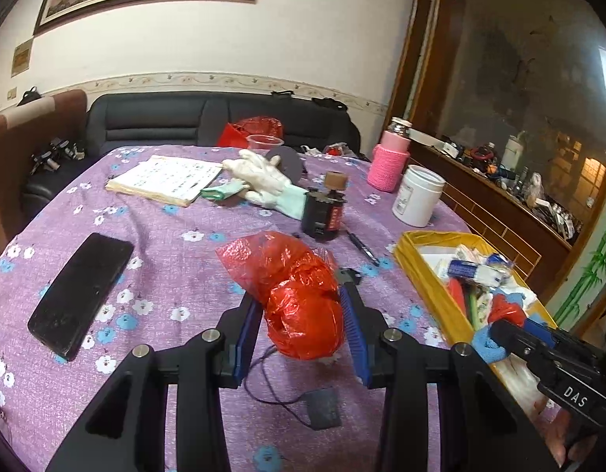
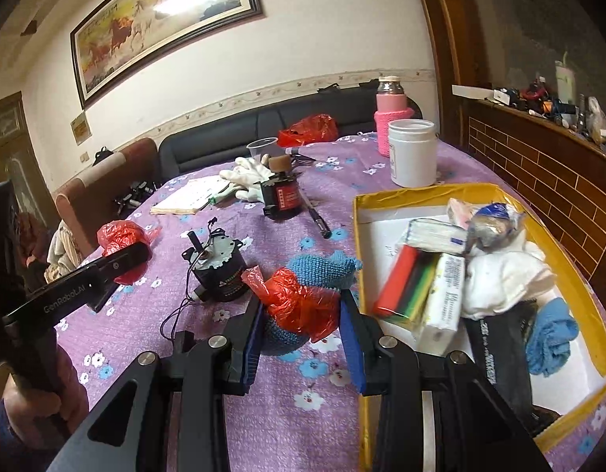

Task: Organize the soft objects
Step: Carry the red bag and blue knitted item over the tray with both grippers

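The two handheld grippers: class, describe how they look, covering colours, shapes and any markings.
Both the left gripper and the right gripper have black angular frames with triangular cut-outs, silver round bolts and blue ribbed pads lining the jaws. Seen side-on, the left body reads "GenRoboLAI" in pale letters; the right shows "DAS".

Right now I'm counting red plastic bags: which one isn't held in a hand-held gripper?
The red bag on the dark sofa behind the table. The other two are each gripped: one by the left hand-held gripper, one, with a blue cloth, by the right.
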A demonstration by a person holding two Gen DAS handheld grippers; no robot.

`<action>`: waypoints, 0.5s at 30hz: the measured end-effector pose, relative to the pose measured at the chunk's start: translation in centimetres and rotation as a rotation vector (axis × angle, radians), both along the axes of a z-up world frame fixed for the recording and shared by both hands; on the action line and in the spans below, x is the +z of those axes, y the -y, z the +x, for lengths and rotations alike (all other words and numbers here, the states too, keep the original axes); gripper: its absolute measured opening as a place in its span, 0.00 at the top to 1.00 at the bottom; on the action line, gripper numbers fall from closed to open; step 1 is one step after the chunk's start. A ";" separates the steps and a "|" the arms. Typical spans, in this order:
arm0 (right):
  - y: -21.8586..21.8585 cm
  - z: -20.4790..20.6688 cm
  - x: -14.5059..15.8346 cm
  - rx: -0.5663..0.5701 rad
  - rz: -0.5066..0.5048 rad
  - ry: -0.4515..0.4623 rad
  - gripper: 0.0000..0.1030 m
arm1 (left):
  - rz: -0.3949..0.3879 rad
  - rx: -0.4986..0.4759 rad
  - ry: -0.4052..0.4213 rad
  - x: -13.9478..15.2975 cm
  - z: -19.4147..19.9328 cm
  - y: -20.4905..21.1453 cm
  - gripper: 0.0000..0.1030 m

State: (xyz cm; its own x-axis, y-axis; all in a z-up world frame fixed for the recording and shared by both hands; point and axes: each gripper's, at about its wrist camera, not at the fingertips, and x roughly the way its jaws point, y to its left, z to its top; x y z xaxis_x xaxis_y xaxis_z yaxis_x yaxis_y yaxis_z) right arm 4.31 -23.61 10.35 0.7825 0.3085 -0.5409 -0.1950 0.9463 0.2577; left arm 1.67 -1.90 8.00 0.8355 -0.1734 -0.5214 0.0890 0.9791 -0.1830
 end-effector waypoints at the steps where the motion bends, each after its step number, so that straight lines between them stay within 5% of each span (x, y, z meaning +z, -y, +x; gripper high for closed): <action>1: 0.3 -0.1 0.1 -0.003 0.004 -0.001 0.62 | 0.010 -0.012 0.002 0.2 -0.1 0.5 0.62; 15: 5.7 -0.9 0.4 -0.086 0.066 0.006 0.62 | 0.004 -0.155 -0.011 1.3 -0.7 7.0 0.62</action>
State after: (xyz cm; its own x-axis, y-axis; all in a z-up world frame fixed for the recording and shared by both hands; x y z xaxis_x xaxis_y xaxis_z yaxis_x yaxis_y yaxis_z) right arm 3.38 -29.33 10.76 0.8106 0.2754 -0.5168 -0.1158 0.9405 0.3195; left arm 0.93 -8.89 9.31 0.7932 -0.2981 -0.5310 0.2374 0.9544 -0.1812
